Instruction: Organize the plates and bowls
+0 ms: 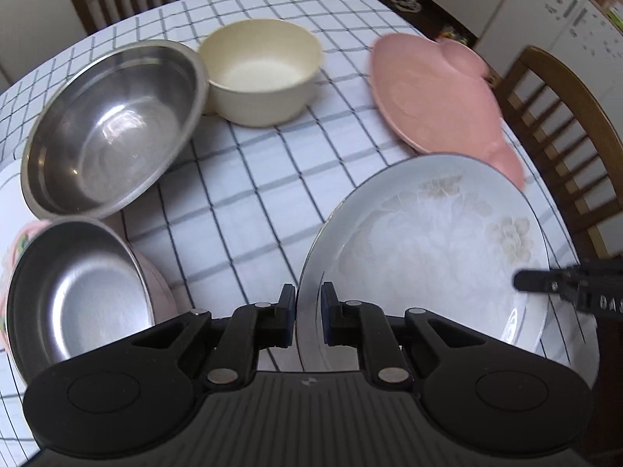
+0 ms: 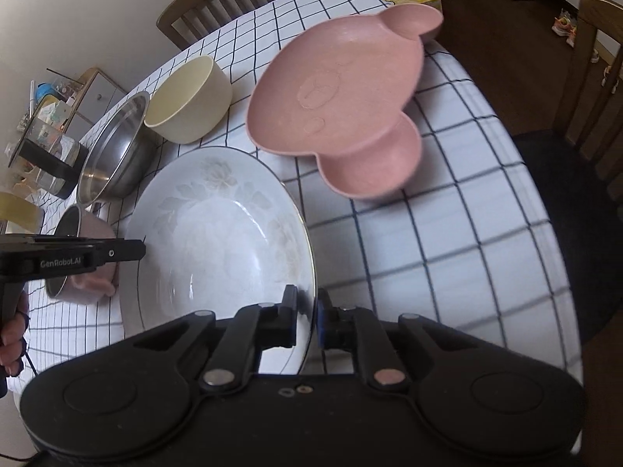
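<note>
Both grippers, left (image 1: 307, 311) and right (image 2: 307, 311), were clenched on opposite rims of the white floral plate (image 1: 436, 249), held between them. Ahead lay the pink bear plate (image 2: 335, 89), cream bowl (image 1: 261, 70) and large steel bowl (image 1: 113, 124), unstacked; left of the left gripper, a small steel bowl (image 1: 74, 295) already sat nested in a pink dish (image 1: 155, 288). Sorting seemed barely half done.

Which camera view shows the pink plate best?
The right wrist view: the pink plate is seen whole there, with both ears and the embossed face visible. In the left wrist view it is blurred, seen at a slant, and its near ear is partly hidden behind the white plate.
</note>
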